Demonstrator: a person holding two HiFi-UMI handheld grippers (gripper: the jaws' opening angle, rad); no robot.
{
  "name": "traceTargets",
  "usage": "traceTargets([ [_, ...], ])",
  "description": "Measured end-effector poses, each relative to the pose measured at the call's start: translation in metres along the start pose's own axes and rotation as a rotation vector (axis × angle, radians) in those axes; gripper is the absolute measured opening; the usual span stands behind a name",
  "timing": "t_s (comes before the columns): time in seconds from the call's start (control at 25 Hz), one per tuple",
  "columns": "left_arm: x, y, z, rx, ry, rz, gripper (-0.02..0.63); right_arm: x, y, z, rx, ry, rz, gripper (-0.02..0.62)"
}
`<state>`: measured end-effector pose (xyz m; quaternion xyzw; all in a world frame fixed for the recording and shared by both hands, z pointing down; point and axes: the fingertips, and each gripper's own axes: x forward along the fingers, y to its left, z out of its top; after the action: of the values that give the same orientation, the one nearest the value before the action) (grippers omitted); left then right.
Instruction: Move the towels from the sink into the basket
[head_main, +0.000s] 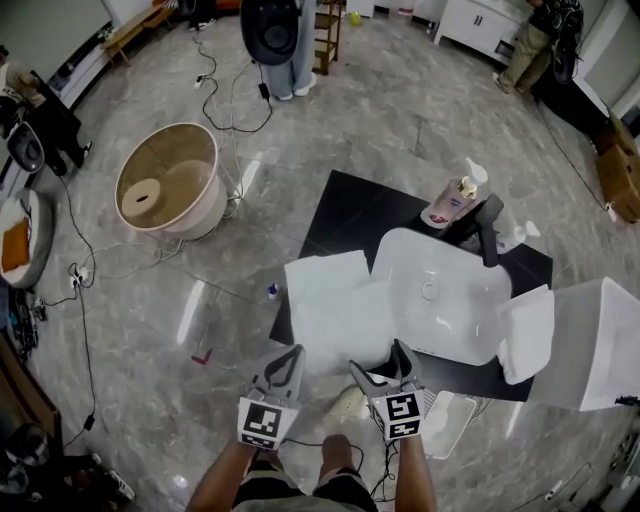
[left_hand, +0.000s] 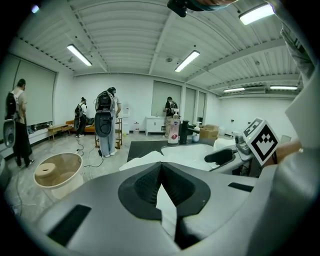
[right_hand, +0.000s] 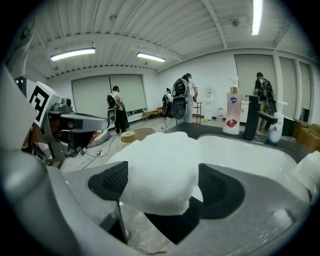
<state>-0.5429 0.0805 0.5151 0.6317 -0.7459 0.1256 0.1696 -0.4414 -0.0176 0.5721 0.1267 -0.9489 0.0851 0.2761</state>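
A white towel (head_main: 330, 305) is draped over the left edge of the white sink (head_main: 400, 250) and hangs toward me. A second towel (head_main: 527, 335) lies over the sink's right edge. My right gripper (head_main: 378, 358) is at the near edge of the first towel; in the right gripper view a fold of that towel (right_hand: 160, 170) sits between its wide-apart pads (right_hand: 107, 182). My left gripper (head_main: 290, 352) is at the towel's lower left corner, and its jaws (left_hand: 161, 167) meet at the tips. The round beige basket (head_main: 205, 210) stands on the floor far left.
A pink soap bottle (head_main: 445, 205) and a black tap (head_main: 490, 230) stand behind the sink on a black mat (head_main: 345, 215). A white box (head_main: 600, 340) is at the right. Cables (head_main: 215, 105) run over the floor, and people stand farther back.
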Motion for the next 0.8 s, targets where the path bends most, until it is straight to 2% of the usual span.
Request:
traceTargets([
  [0.2,0.007,0.007,-0.012,-0.011,0.021,0.011,0.008,0.022,0.009,-0.016,-0.032,0.082,0.042,0.445],
  [0.44,0.011,0.011,-0.021,-0.021,0.036,0.016,0.008,0.037,0.01,-0.031,-0.081,0.148,0.028,0.432],
  [0.64,0.011,0.014,-0.03,-0.031,0.049,0.02,0.008,0.042,0.011,-0.036,-0.118,0.248,0.018,0.349],
  [0.8,0.01,0.016,-0.036,-0.032,0.055,0.022,0.008,0.044,0.015,-0.034,-0.164,0.269,0.011,0.199],
])
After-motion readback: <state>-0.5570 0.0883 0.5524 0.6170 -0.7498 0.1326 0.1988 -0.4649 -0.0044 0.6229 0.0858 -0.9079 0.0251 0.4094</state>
